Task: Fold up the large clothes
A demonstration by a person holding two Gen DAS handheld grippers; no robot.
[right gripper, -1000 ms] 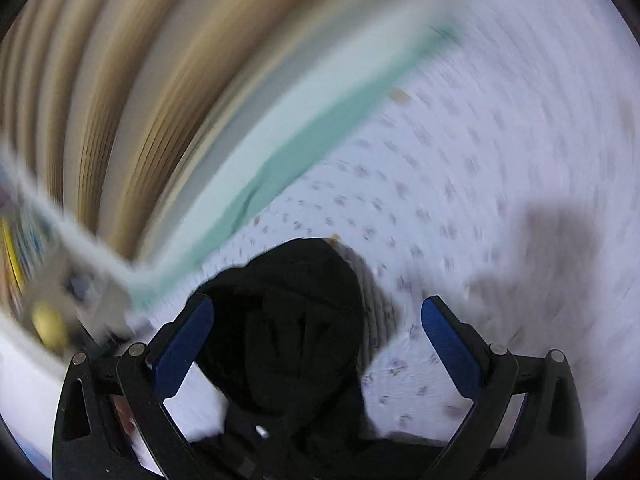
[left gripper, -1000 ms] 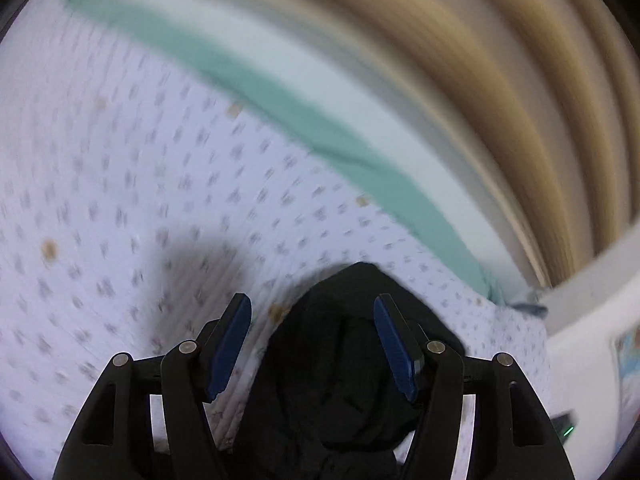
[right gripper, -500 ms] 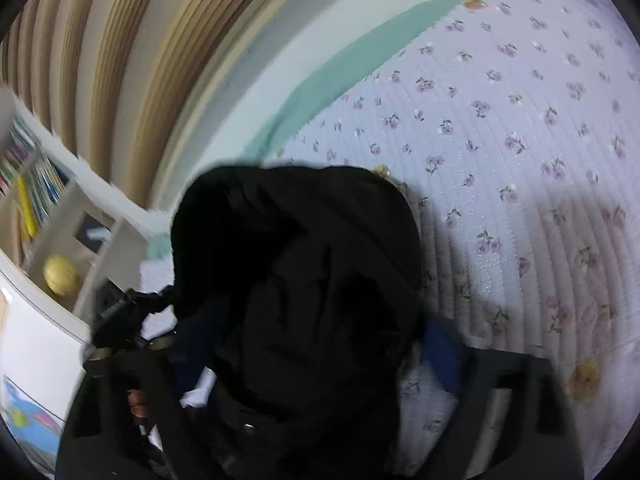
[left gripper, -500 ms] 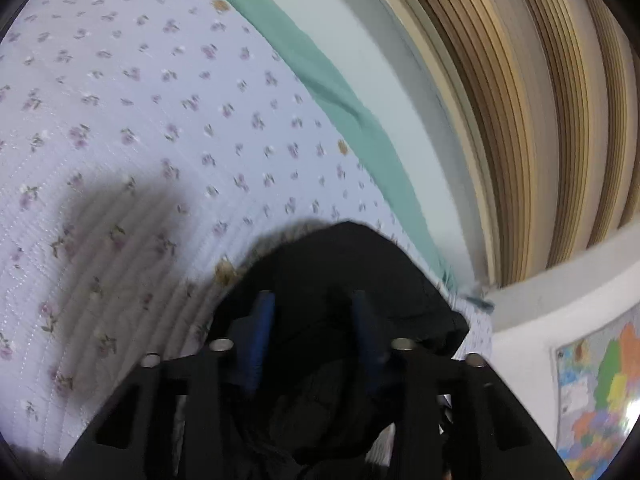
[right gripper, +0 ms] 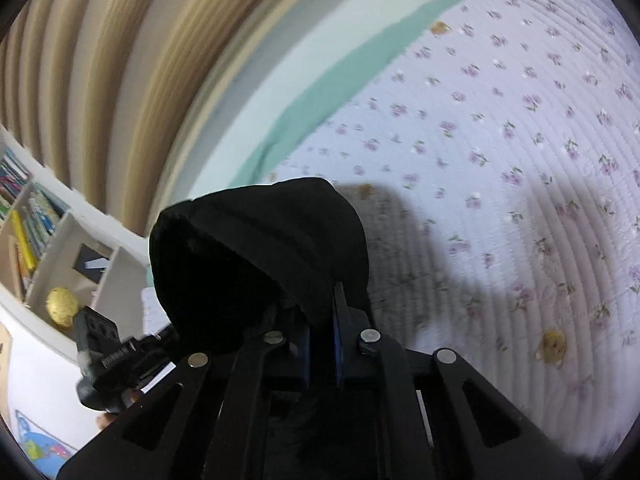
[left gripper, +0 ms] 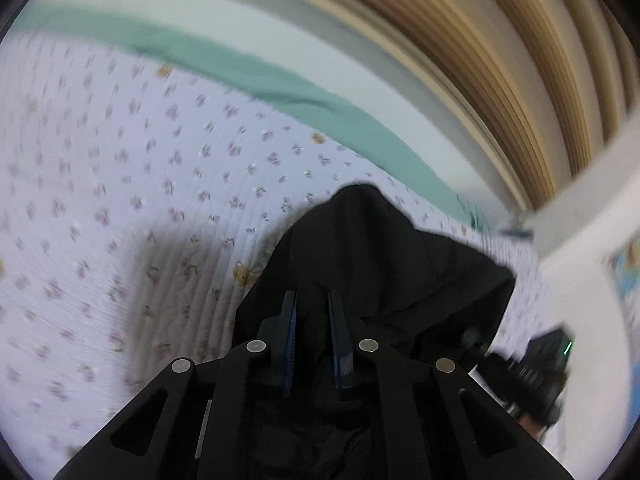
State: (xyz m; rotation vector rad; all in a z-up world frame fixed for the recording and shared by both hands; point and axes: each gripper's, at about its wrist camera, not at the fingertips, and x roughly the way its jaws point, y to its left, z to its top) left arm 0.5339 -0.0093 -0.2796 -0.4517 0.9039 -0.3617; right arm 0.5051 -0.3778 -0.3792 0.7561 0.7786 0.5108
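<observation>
A black hooded garment [left gripper: 380, 248] lies bunched on a white quilt with small flowers [left gripper: 140, 180]. In the left wrist view my left gripper [left gripper: 312, 300] has a fold of the black cloth between its blue pads, and its jaws are closing on it. In the right wrist view the garment's hood [right gripper: 248, 248] rises in front of my right gripper [right gripper: 322, 312], which is shut on the cloth; one of its fingertips is hidden under the fabric. Each view shows the other gripper at its edge, the right gripper [left gripper: 532, 372] and the left gripper [right gripper: 108, 356].
The quilt [right gripper: 520, 140] spreads wide beyond the garment. A green sheet edge [left gripper: 280, 80] runs along the far side of the bed, below a beige pleated curtain [left gripper: 500, 60]. A white bookshelf [right gripper: 36, 232] with books and a yellow ball stands beside the bed.
Both grippers were open around the hood one second ago. They have moved in and closed on the black cloth, and the hood is now lifted off the quilt.
</observation>
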